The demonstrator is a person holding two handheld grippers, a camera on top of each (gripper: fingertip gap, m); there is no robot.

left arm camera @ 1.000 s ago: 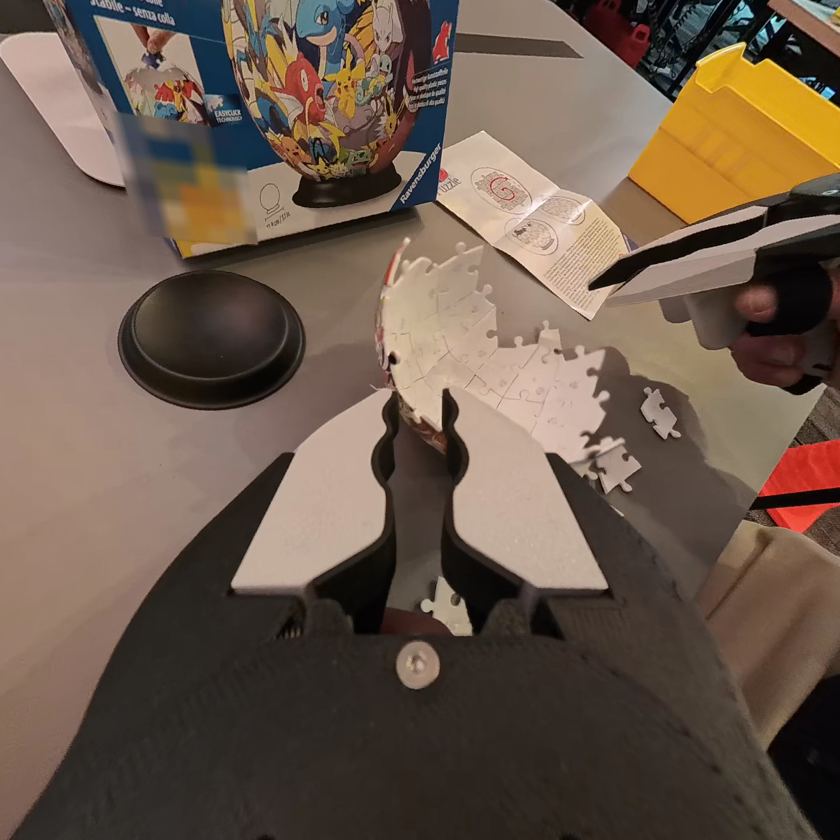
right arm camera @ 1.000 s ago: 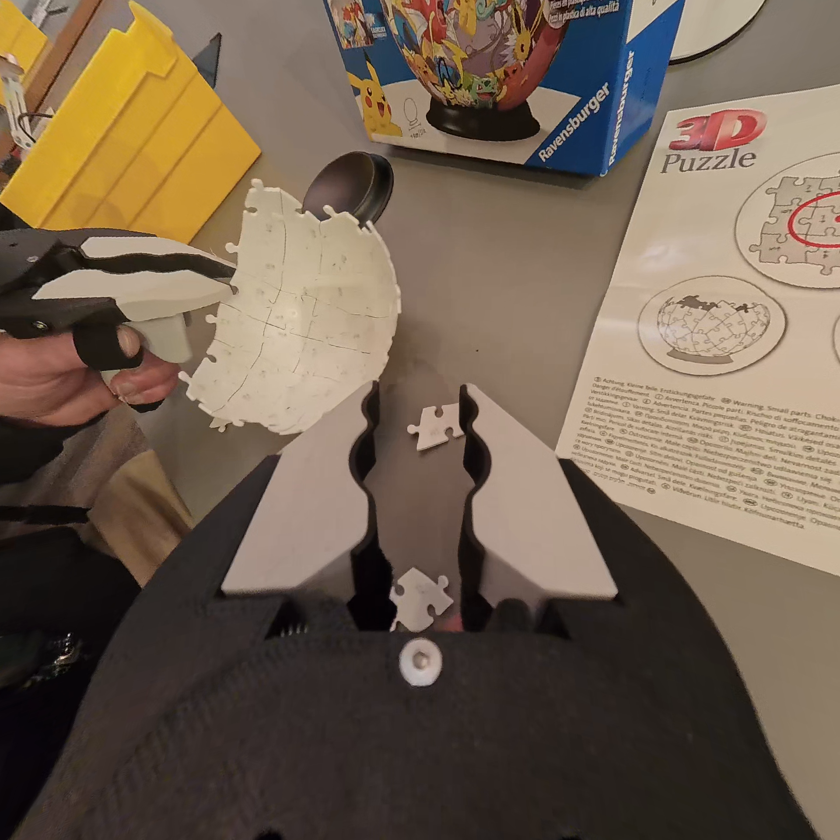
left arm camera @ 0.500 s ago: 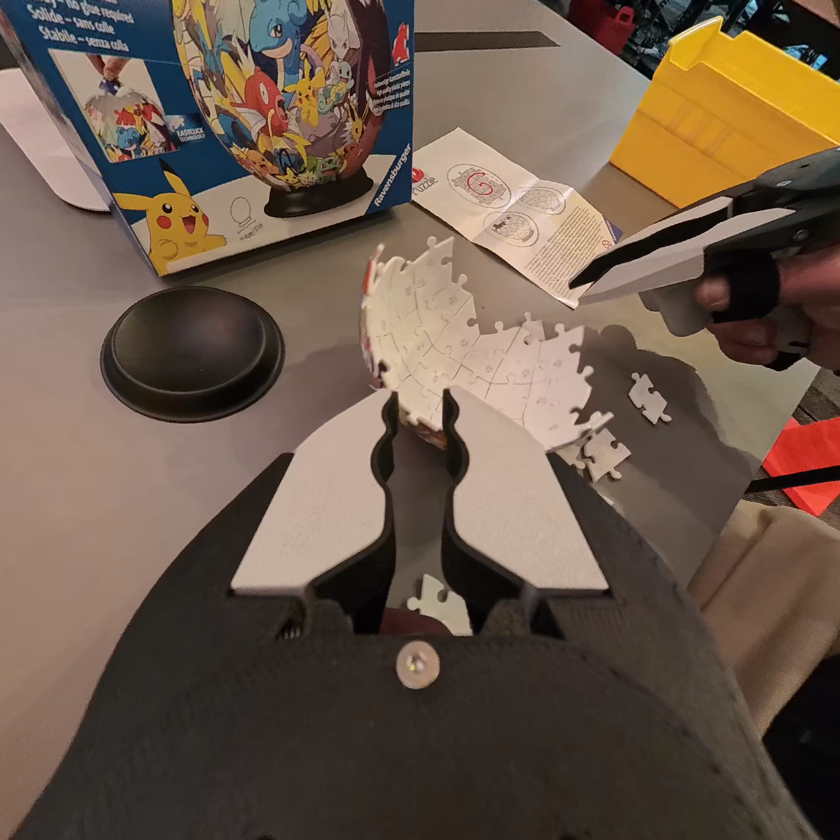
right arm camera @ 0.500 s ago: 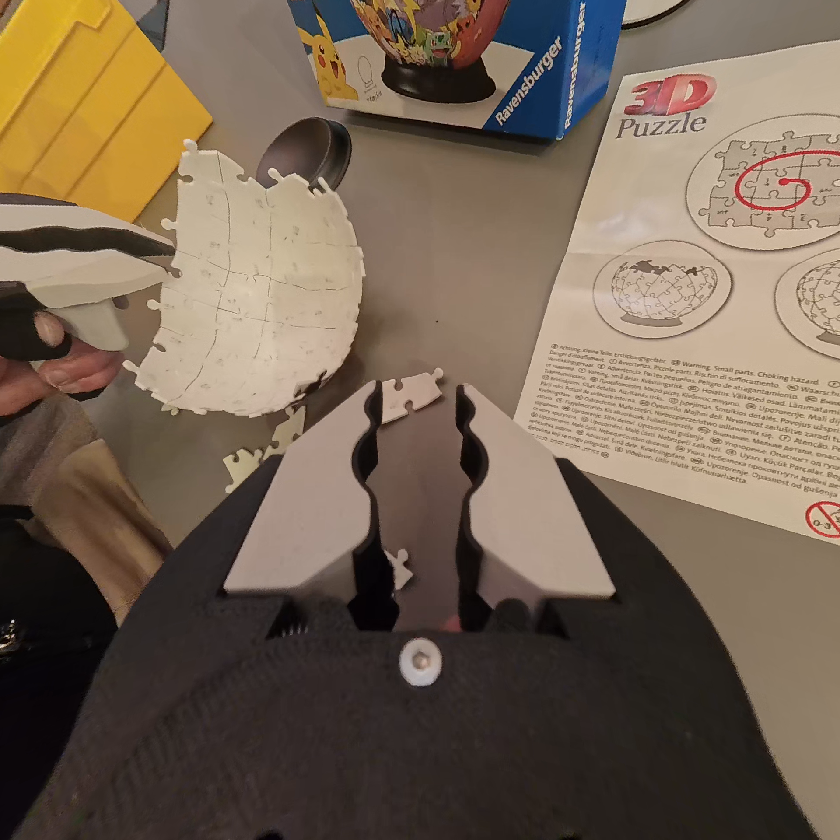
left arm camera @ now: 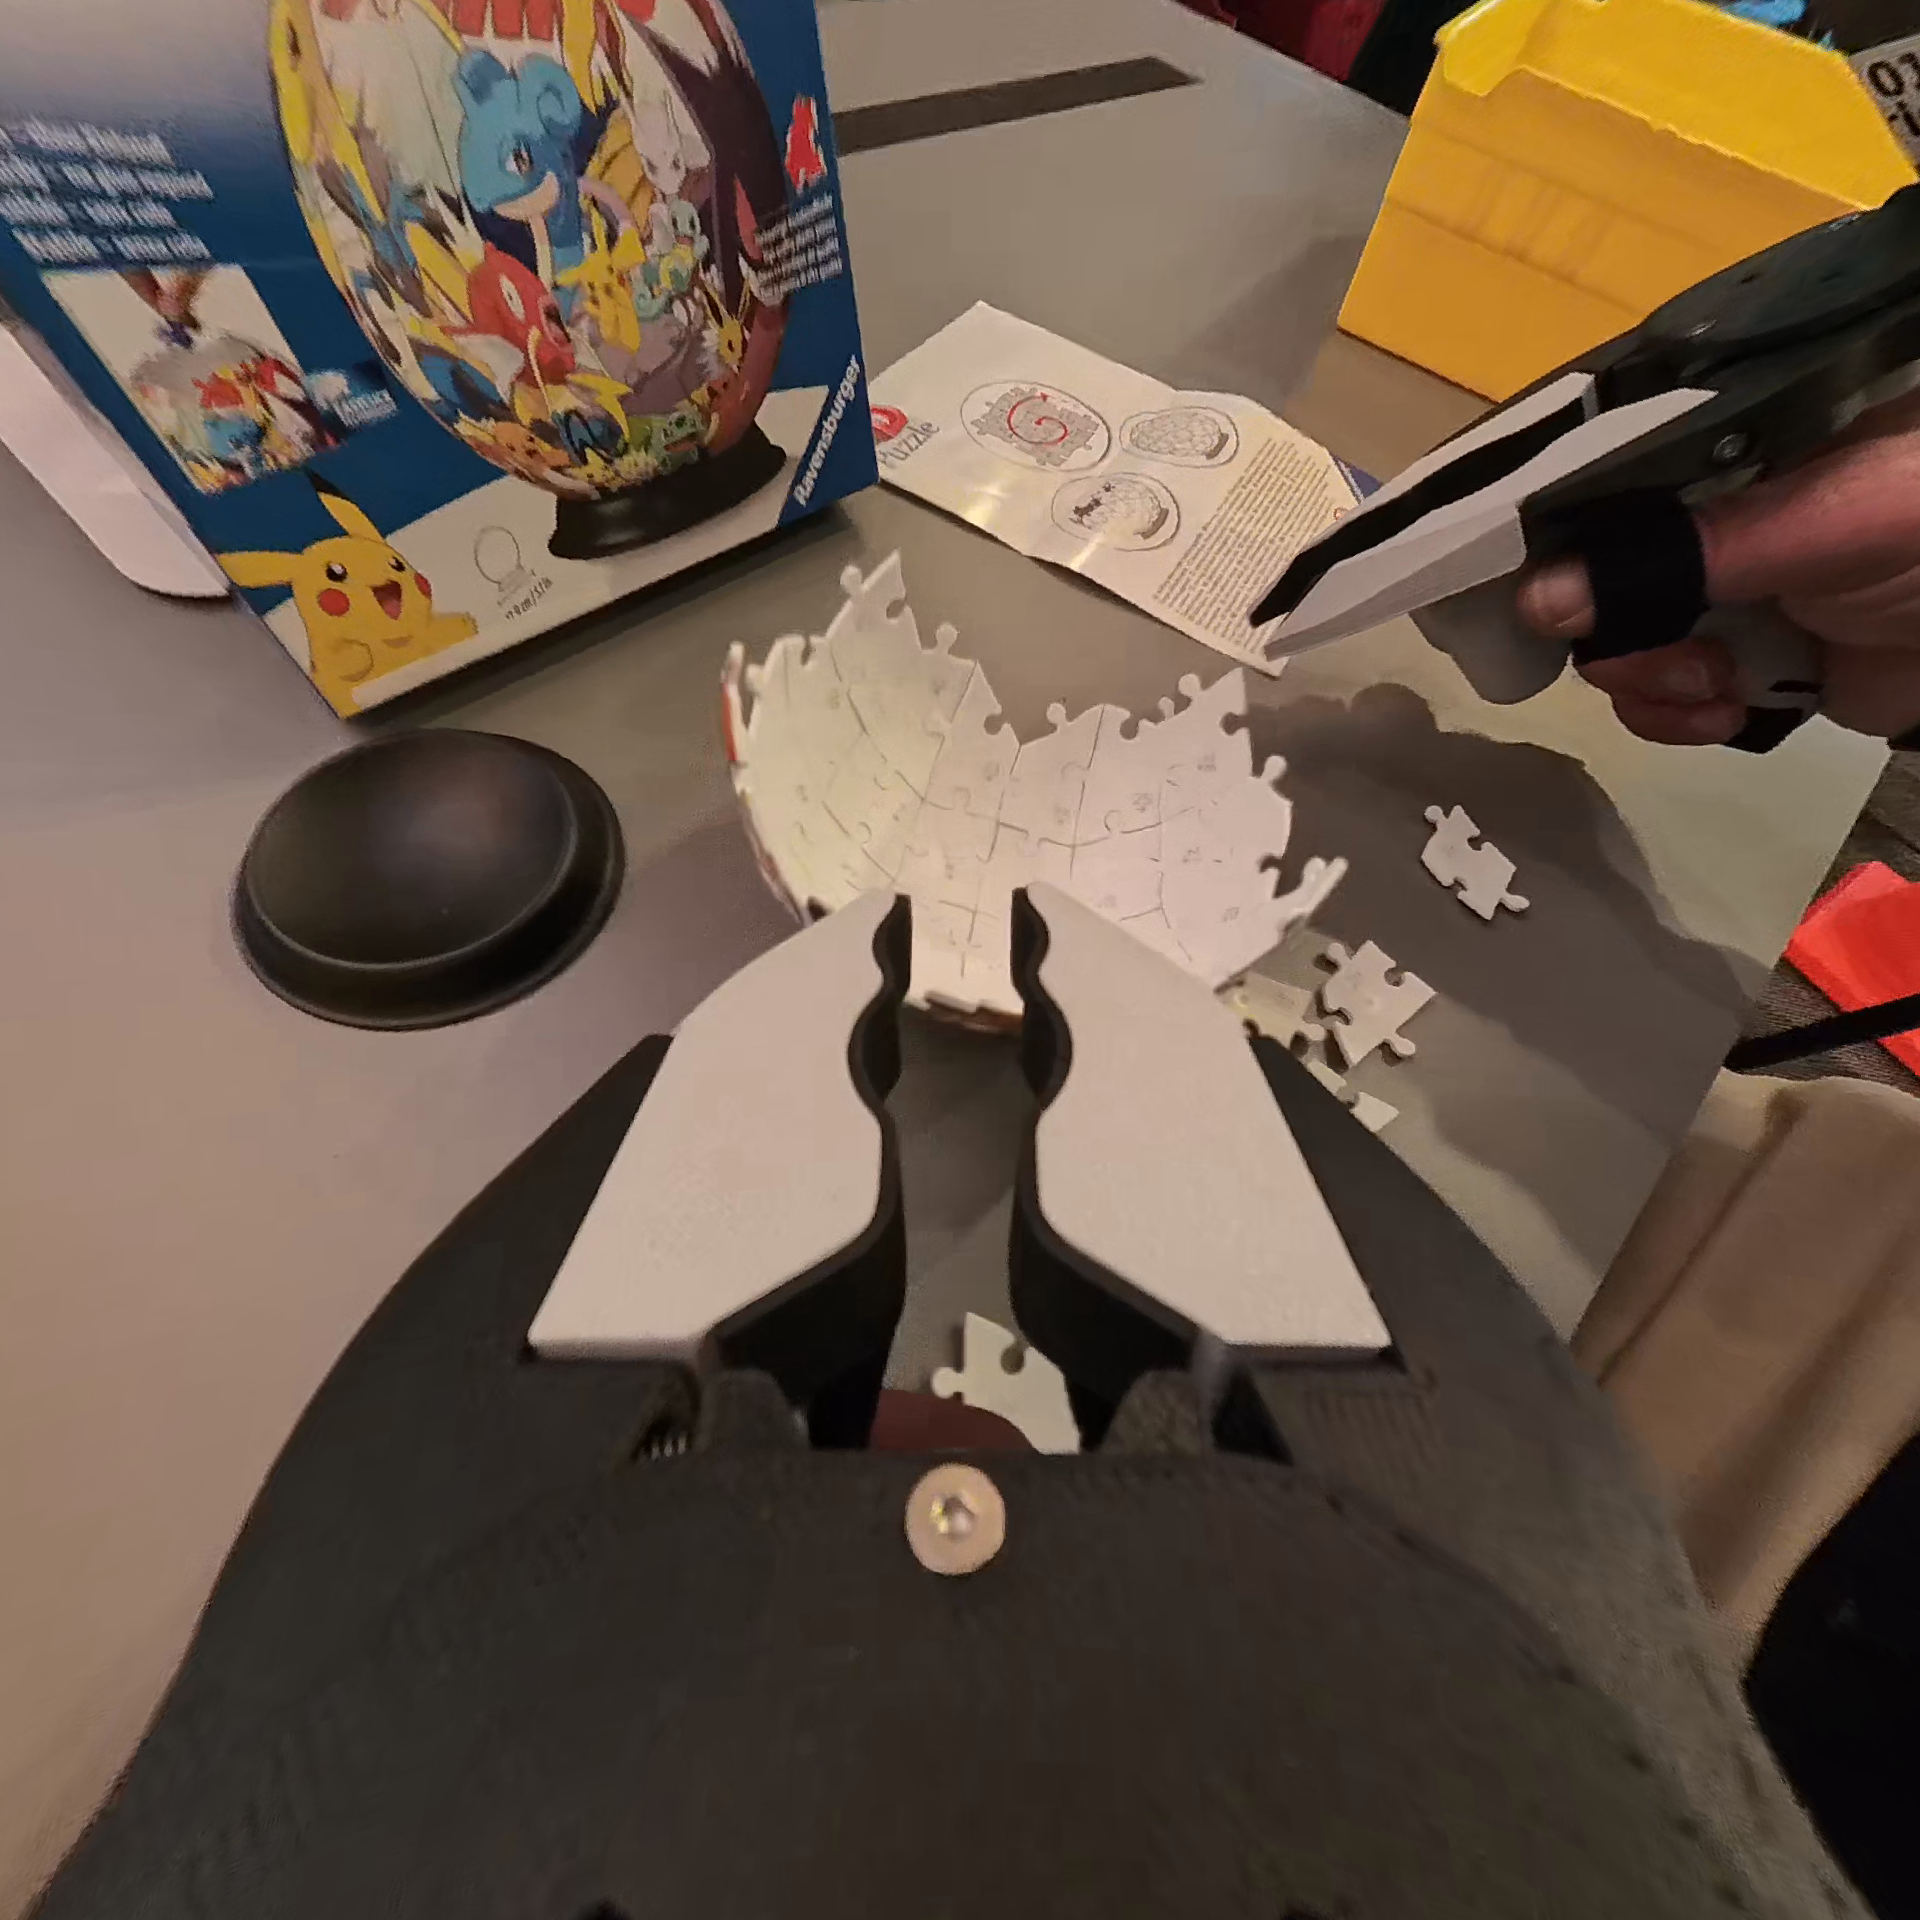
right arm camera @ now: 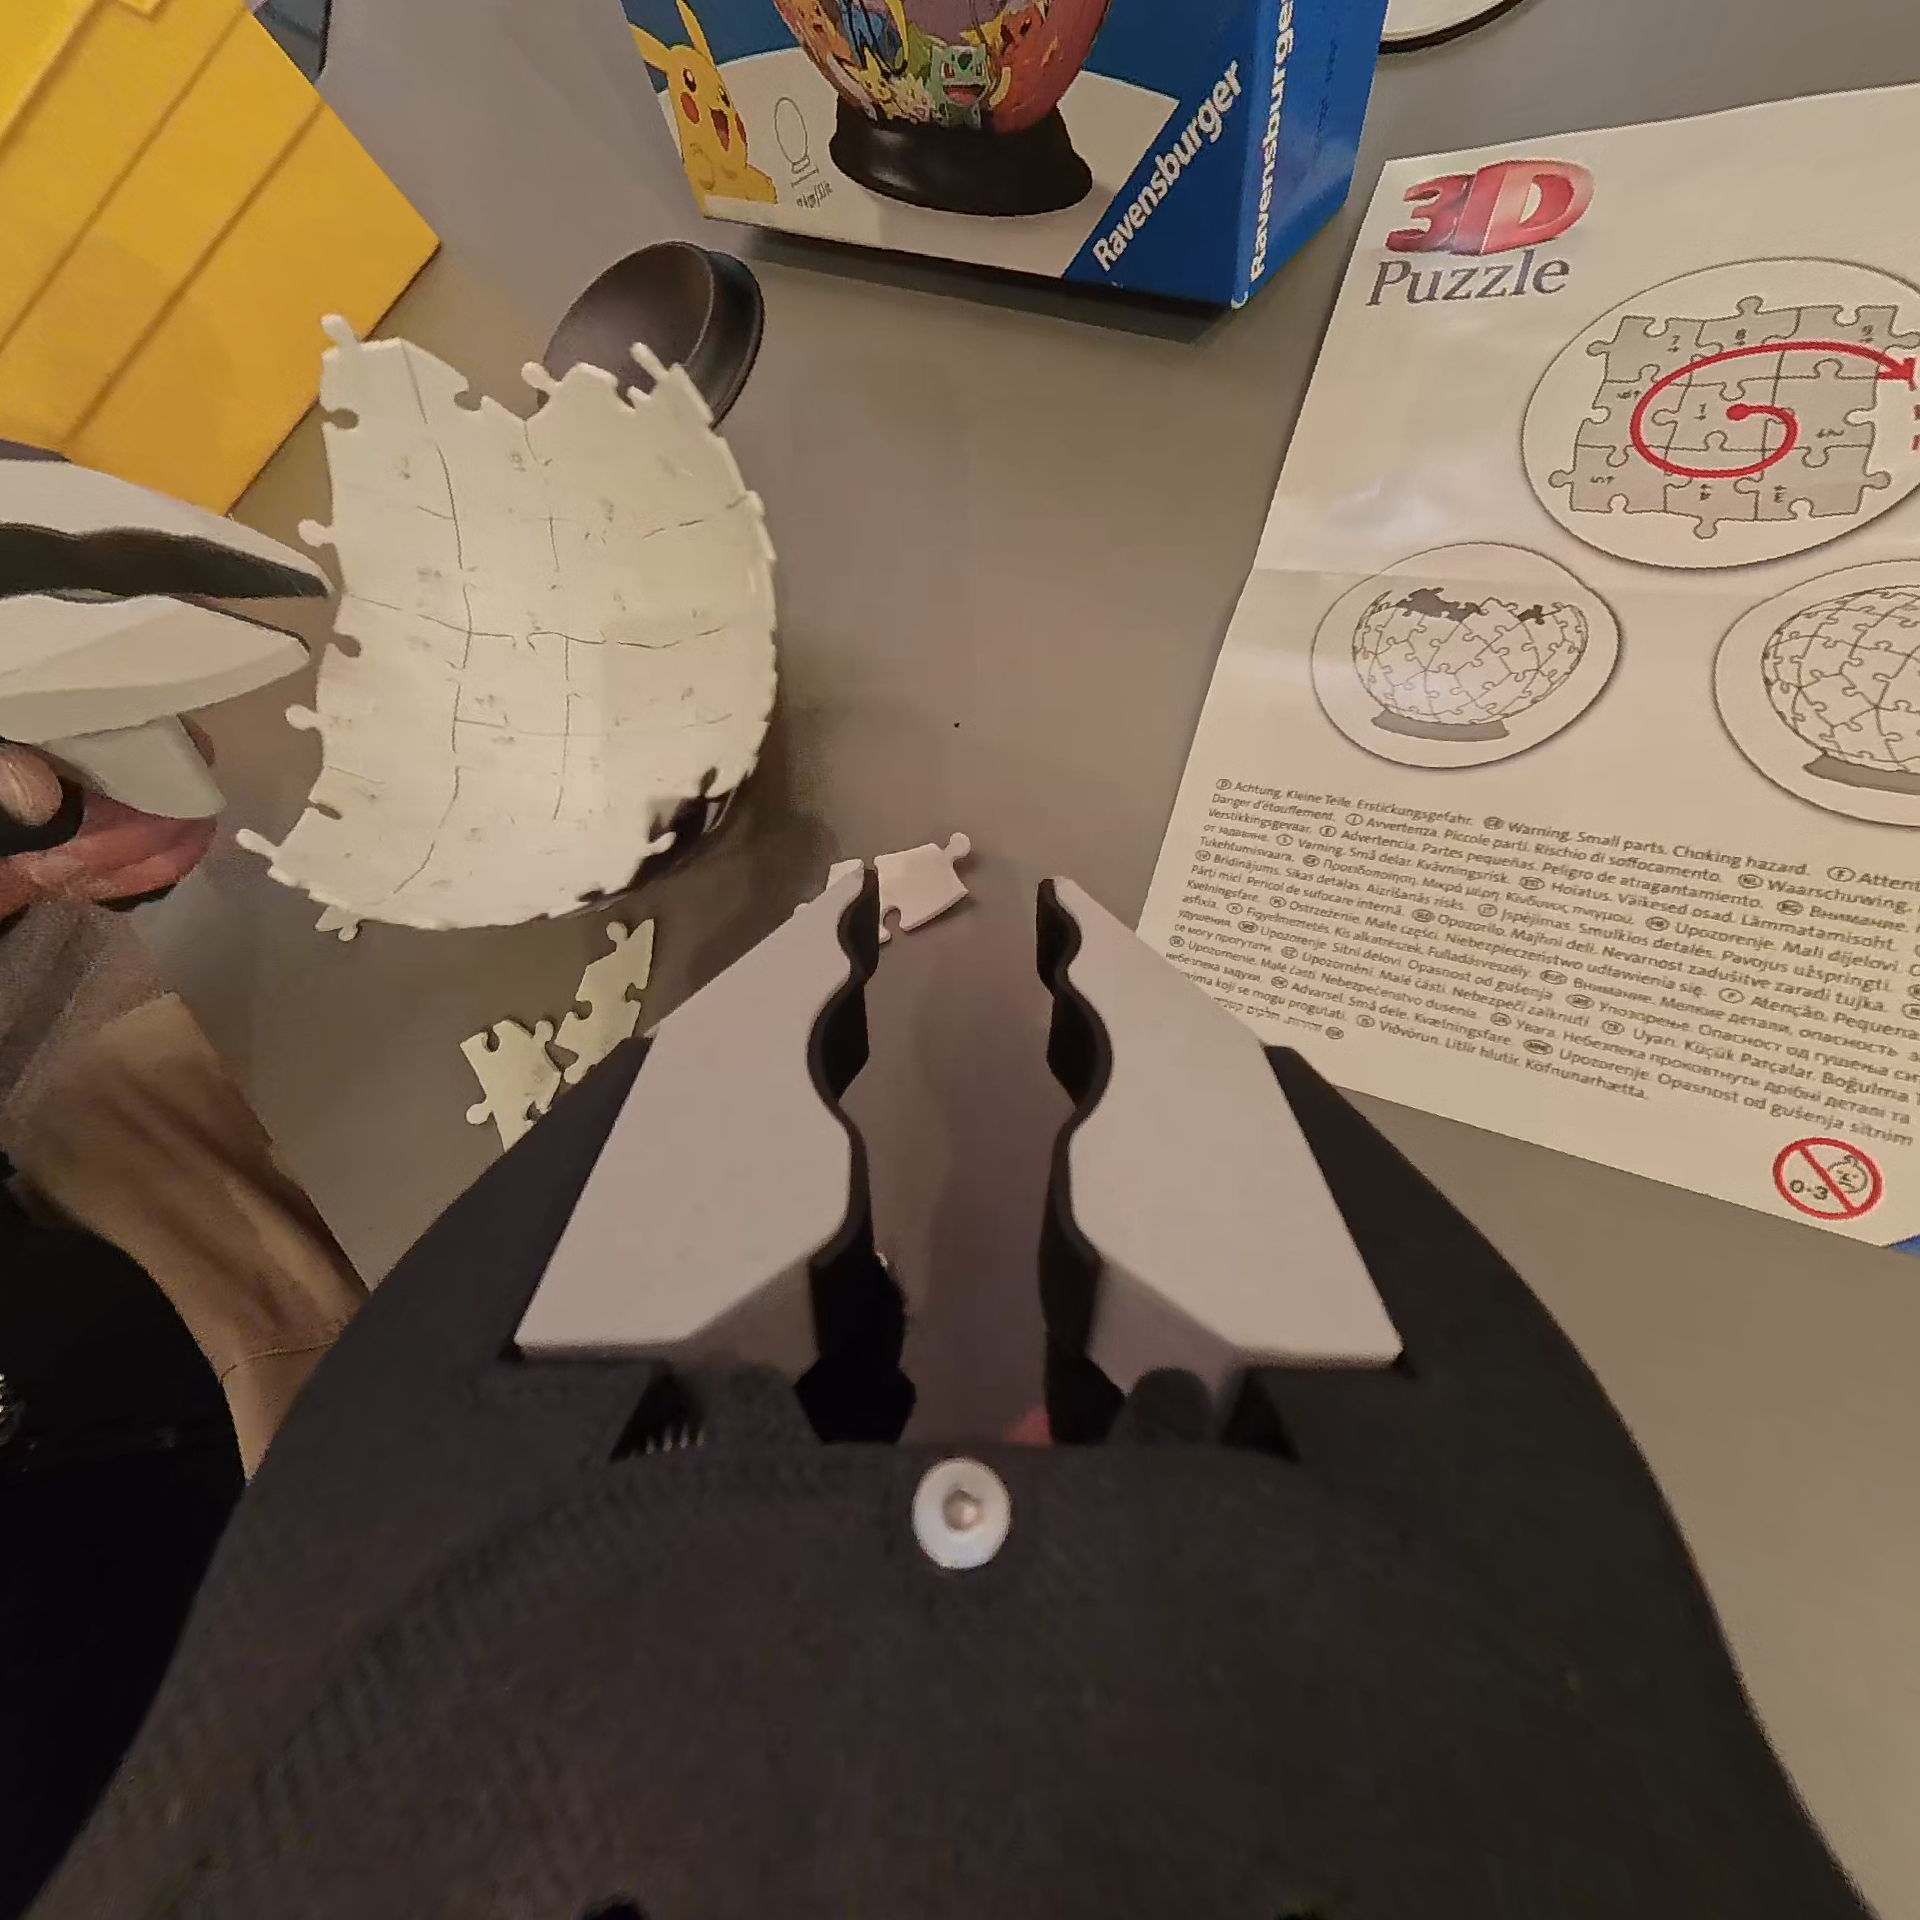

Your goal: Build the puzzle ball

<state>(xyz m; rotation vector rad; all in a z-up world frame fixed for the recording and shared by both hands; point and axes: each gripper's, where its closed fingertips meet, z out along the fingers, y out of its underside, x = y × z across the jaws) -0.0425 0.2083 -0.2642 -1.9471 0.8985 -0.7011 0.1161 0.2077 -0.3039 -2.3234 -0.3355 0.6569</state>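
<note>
My left hand-held gripper grips the partial puzzle ball (white side up); my right hand-held gripper hangs open above a loose piece on the surface.

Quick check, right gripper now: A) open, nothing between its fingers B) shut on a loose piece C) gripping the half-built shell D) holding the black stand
A: the right gripper is open over bare table, with a loose puzzle piece lying just beyond its fingers, ungripped.
</note>
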